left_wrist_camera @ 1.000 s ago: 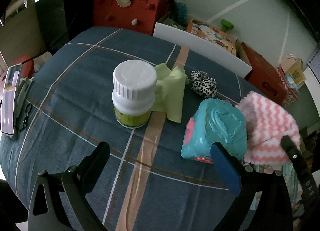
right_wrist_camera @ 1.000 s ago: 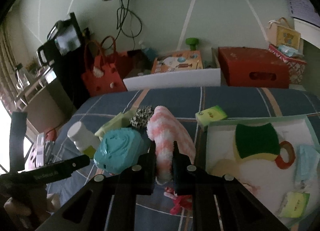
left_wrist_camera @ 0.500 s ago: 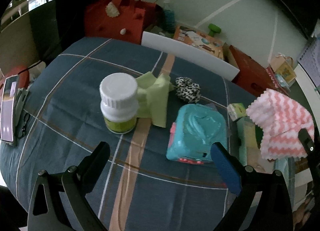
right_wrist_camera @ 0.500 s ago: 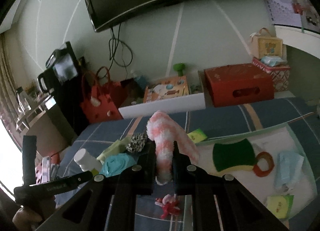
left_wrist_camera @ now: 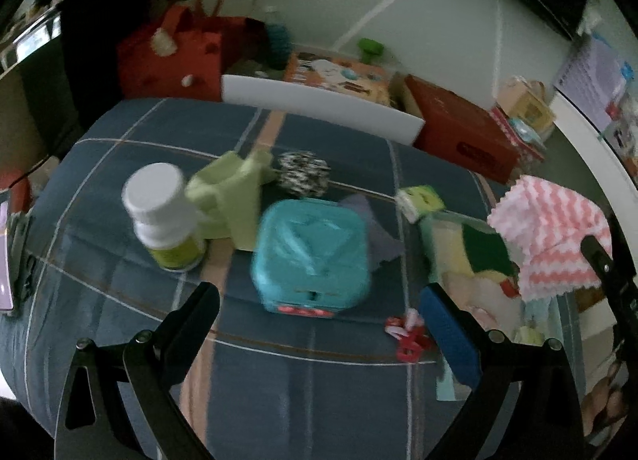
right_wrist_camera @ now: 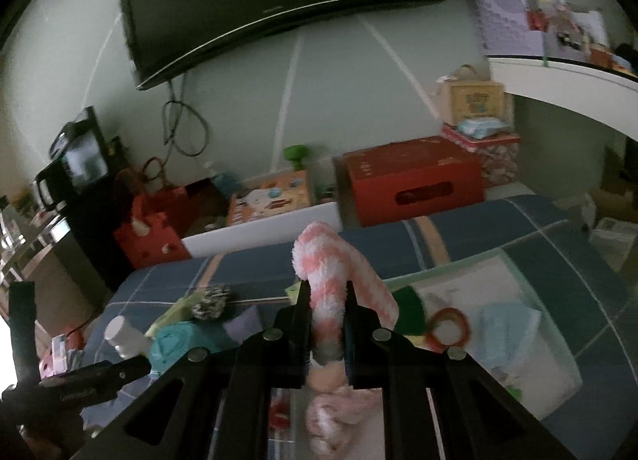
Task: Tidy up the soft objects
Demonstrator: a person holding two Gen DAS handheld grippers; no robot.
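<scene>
My right gripper (right_wrist_camera: 327, 292) is shut on a pink-and-white zigzag cloth (right_wrist_camera: 331, 280) and holds it in the air above the pale green tray (right_wrist_camera: 558, 344); the cloth also shows at the right of the left wrist view (left_wrist_camera: 554, 236). My left gripper (left_wrist_camera: 319, 312) is open and empty, above the blue plaid table, just short of a teal soft cube (left_wrist_camera: 311, 256). A light green cloth (left_wrist_camera: 235, 196), a black-and-white spotted scrunchie (left_wrist_camera: 303, 178) and a lilac cloth (left_wrist_camera: 379, 236) lie behind the cube.
A white-capped bottle (left_wrist_camera: 163, 216) stands left of the cube. The tray holds a green sponge (right_wrist_camera: 408, 308), an orange ring (right_wrist_camera: 448, 324) and a light blue cloth (right_wrist_camera: 506, 328). A red-and-white clip (left_wrist_camera: 406, 336) lies near the tray. A red box (right_wrist_camera: 414, 184) stands beyond the table.
My right gripper has lifted the pink cloth up and to the right, from beside the teal cube to above the tray. The left gripper has pulled back and swung right, still open.
</scene>
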